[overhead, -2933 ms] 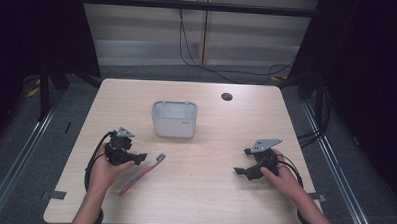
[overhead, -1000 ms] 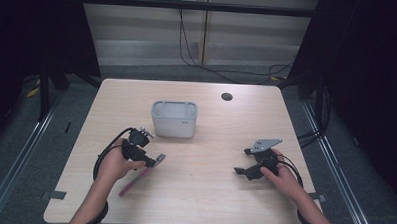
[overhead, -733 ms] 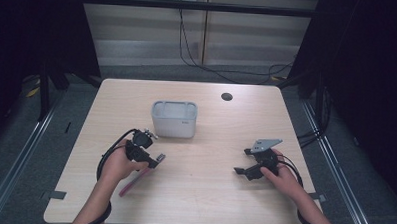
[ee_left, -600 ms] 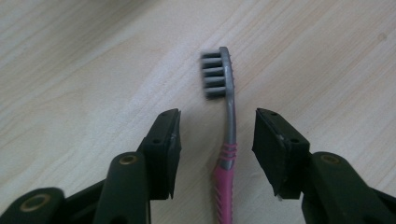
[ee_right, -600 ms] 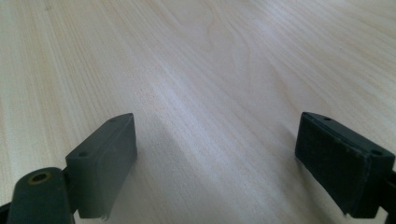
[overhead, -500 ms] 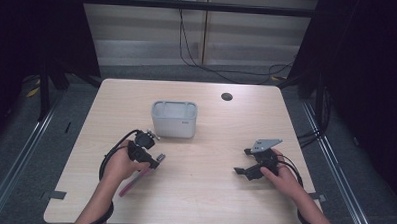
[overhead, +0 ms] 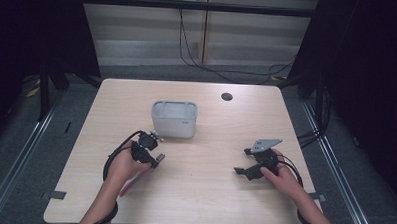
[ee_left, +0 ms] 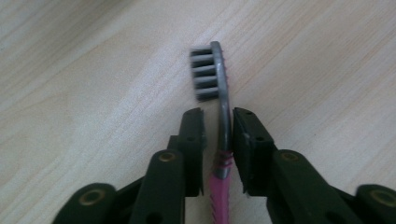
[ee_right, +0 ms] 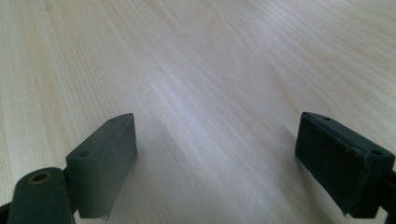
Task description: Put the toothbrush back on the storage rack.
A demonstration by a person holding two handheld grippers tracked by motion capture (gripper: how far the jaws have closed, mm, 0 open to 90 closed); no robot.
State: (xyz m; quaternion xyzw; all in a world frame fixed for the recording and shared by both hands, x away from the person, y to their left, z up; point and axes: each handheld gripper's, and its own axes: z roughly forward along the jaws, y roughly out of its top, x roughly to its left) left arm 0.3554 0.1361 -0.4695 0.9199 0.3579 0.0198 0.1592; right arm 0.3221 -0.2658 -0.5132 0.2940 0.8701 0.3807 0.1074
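The left gripper (ee_left: 218, 133) has just been closing its jaws around the neck of a pink-handled toothbrush with a grey head and dark bristles (ee_left: 221, 112); one pad touches the neck, while a narrow gap shows at the other, so the grip is not yet firm. The toothbrush lies flat on the pale wooden table (overhead: 208, 192), in front of a small grey plastic bin (overhead: 174, 119). The right gripper (overhead: 243, 170) rests well apart, jaws spread wide with nothing between them.
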